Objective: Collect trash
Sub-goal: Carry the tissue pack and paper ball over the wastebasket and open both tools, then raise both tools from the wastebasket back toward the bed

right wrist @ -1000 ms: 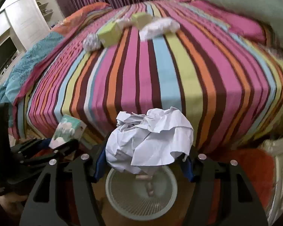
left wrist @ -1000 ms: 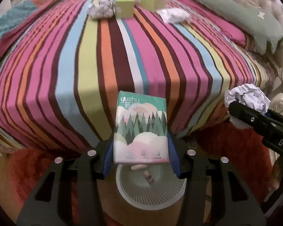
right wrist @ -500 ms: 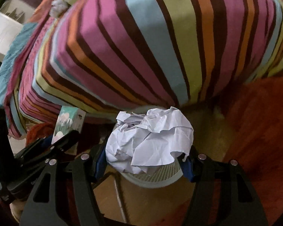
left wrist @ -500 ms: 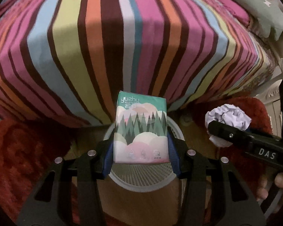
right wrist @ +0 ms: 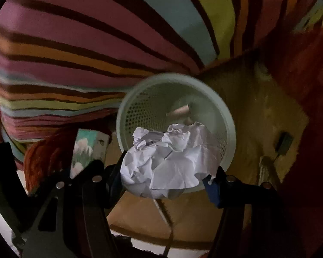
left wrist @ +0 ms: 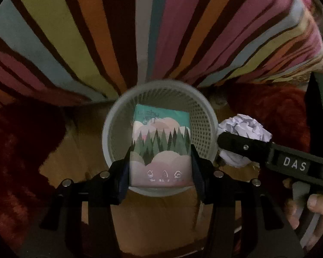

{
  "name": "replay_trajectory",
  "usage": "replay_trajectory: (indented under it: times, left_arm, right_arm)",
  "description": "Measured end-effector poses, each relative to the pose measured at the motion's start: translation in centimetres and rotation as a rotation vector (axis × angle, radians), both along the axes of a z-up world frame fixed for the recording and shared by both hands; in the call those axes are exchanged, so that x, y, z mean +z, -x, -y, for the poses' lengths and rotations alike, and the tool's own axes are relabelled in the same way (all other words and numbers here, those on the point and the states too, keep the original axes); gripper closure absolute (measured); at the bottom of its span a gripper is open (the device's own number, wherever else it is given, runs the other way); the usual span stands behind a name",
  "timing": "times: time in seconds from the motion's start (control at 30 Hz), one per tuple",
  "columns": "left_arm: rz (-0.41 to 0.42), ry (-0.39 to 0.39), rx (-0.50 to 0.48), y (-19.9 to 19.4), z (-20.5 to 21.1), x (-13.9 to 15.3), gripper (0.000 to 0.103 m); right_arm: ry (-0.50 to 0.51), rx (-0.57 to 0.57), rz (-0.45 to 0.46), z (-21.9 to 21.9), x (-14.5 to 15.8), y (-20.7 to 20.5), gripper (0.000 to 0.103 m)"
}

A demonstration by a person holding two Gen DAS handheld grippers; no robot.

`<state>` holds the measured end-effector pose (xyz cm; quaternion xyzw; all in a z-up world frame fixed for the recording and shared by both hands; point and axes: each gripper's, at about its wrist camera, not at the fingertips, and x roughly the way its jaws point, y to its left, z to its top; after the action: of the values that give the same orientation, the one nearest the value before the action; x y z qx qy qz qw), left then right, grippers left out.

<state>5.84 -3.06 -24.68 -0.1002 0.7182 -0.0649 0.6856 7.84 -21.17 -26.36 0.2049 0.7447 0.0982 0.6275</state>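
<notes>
My left gripper [left wrist: 160, 167] is shut on a tissue pack [left wrist: 161, 146] printed with green trees and pink clouds, held directly over the white mesh waste basket [left wrist: 114, 129]. The right gripper [right wrist: 168, 174] is shut on a crumpled white paper ball [right wrist: 168, 159], hanging over the near rim of the same basket [right wrist: 127, 111]. In the left wrist view the paper ball [left wrist: 245, 129] and the right gripper [left wrist: 232, 144] sit just right of the basket. A cardboard tube [right wrist: 179, 110] lies inside the basket. The tissue pack [right wrist: 86, 150] shows at left in the right wrist view.
The striped bedspread [left wrist: 140, 32] hangs down just behind the basket. A red shaggy rug [left wrist: 17, 150] flanks the wooden floor [left wrist: 152, 219] on both sides. A person's hand [left wrist: 312, 210] holds the right gripper at lower right.
Both grippers have dropped from bed height toward the floor and tipped downward. The basket now fills the view centre, and the bed top with its remaining trash has left view.
</notes>
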Motion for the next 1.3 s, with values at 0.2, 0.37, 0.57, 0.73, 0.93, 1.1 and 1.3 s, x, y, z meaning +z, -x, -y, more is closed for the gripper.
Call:
replay_trajectory:
  times: [0.2, 0.37, 0.57, 0.73, 0.93, 1.1, 1.3]
  left_arm:
    - [-0.125, 0.048, 0.068, -0.2, -0.5, -3.5, 0.054]
    - [-0.189, 0.06, 0.092, -0.2, -0.5, -5.5, 0.054]
    - [-0.229, 0.05, 0.107, -0.3, -0.6, -6.6, 0.054]
    - [-0.285, 0.083, 0.155, -0.4, -1.0, -8.2, 0.023]
    - [-0.313, 0.069, 0.208, -0.2, -1.8, -8.9, 0.016]
    - [-0.304, 0.071, 0.231, -0.2, -2.0, -8.8, 0.016]
    - [-0.29, 0.068, 0.246, 0.0, -2.3, -8.6, 0.016]
  right_arm:
    - [0.002, -0.026, -0.09, -0.3, -2.8, -0.3, 0.043]
    - [0.016, -0.048, -0.153, -0.1, -4.8, -0.2, 0.043]
    - [0.013, -0.046, -0.186, -0.5, -5.6, -0.2, 0.042]
    - [0.023, -0.076, -0.205, -0.1, -6.3, -0.4, 0.026]
    - [0.034, -0.154, -0.228, 1.2, -6.8, -0.5, 0.011]
    - [0.039, -0.166, -0.232, 1.4, -6.7, -0.7, 0.011]
    - [0.034, -0.173, -0.221, 1.5, -6.5, -0.3, 0.011]
